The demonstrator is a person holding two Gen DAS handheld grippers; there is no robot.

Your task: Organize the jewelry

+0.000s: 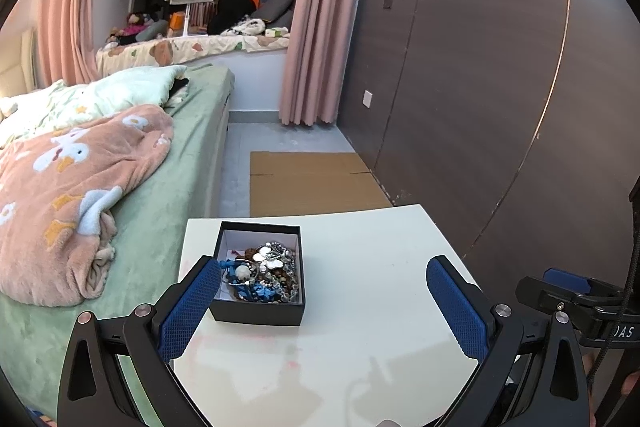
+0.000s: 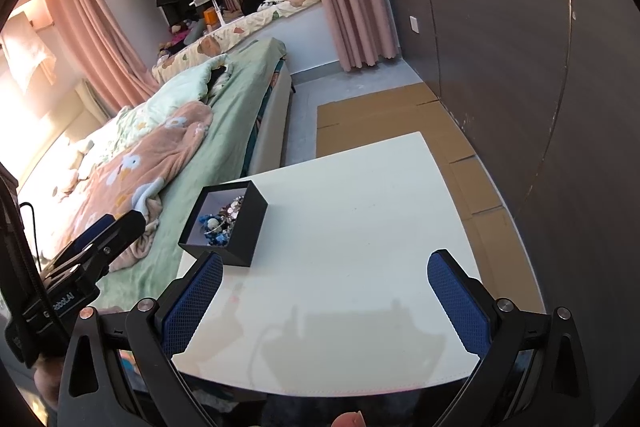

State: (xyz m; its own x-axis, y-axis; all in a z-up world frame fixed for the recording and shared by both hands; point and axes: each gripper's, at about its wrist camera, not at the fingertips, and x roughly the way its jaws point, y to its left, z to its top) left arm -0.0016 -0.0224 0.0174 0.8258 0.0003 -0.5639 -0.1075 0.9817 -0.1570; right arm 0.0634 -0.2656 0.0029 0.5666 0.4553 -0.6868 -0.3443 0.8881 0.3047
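Here, nearest first:
Left gripper: the black left gripper with blue mesh pads [image 1: 324, 269] is hovering over the near part of the worktop with its jaws spread wide and nothing between them; its left pad is overlapping the near left corner of the box in the left wrist view.
Right gripper: the black right gripper with blue mesh pads [image 2: 326, 265] is also hanging wide apart and gripping nothing, above the worktop's near edge.
Worktop: the white, smooth, square worktop [image 1: 372, 287] is reflecting faint shadows of both tools.
Box: the small open black cardboard box with a pale lining [image 1: 256, 315] is sitting on the left side of the worktop, close to the edge beside the bed.
Jewelry: a tangled heap of silver, blue and brown beaded jewelry [image 1: 264, 271] is lying inside the box, a pale butterfly-shaped piece on top.
Bed: the bed with a green sheet [image 1: 176, 163] is running along the left, carrying a rumpled peach fleece blanket with white flowers [image 1: 68, 195].
Floor: flattened brown cardboard [image 1: 312, 183] is lying beyond the worktop, against the dark brown panelled wall [image 1: 480, 99].
Far end: pink curtains [image 1: 316, 19] are hanging beside a dark window.
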